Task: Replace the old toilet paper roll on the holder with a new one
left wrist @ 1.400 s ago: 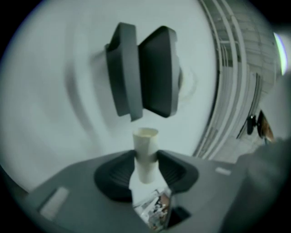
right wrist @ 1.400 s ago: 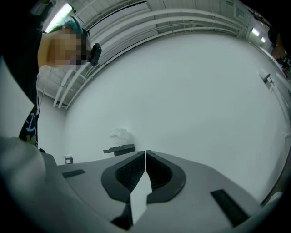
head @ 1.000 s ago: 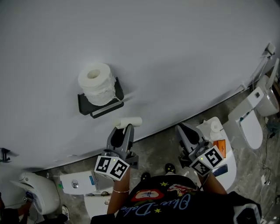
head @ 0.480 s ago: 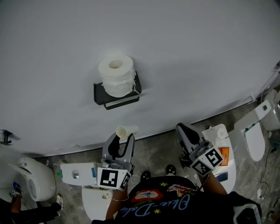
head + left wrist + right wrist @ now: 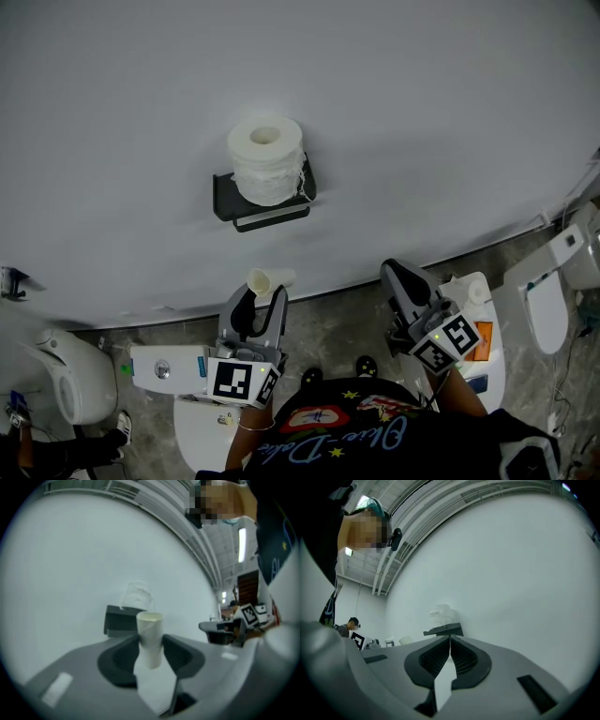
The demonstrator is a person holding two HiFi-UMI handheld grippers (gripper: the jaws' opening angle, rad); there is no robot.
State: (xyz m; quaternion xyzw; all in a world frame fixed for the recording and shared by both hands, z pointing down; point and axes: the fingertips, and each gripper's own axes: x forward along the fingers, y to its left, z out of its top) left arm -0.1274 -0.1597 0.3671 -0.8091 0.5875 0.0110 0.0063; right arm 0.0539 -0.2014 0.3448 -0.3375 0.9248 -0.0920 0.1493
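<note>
- The left gripper point(image 5: 265, 292) is at the lower centre of the head view and points to the wall point(image 5: 422, 112).
- Its jaws are partly apart and press on a bare cardboard tube point(image 5: 270, 278) from both sides. In the left gripper view the tube stands upright between the dark pads, and its open end is above them.
- The right gripper point(image 5: 394, 275) is at the lower right of the head view, well apart from the left one. It also points to the wall.
- In the right gripper view its jaws are together, with only a thin line between the pads, and they hold nothing.
- The black holder point(image 5: 225, 199) is fixed on the wall, upper centre of the head view, above the left gripper and apart from it.
- A full white roll point(image 5: 267, 159) stands on end on the top shelf of the holder, with its hole up. Some loose paper hangs at its right side.
- Both gripper views show the holder and the roll further along the wall, beyond the jaws.
- On the floor there is one white toilet point(image 5: 70, 394) at the lower left and another toilet point(image 5: 548, 300) at the right edge.
</note>
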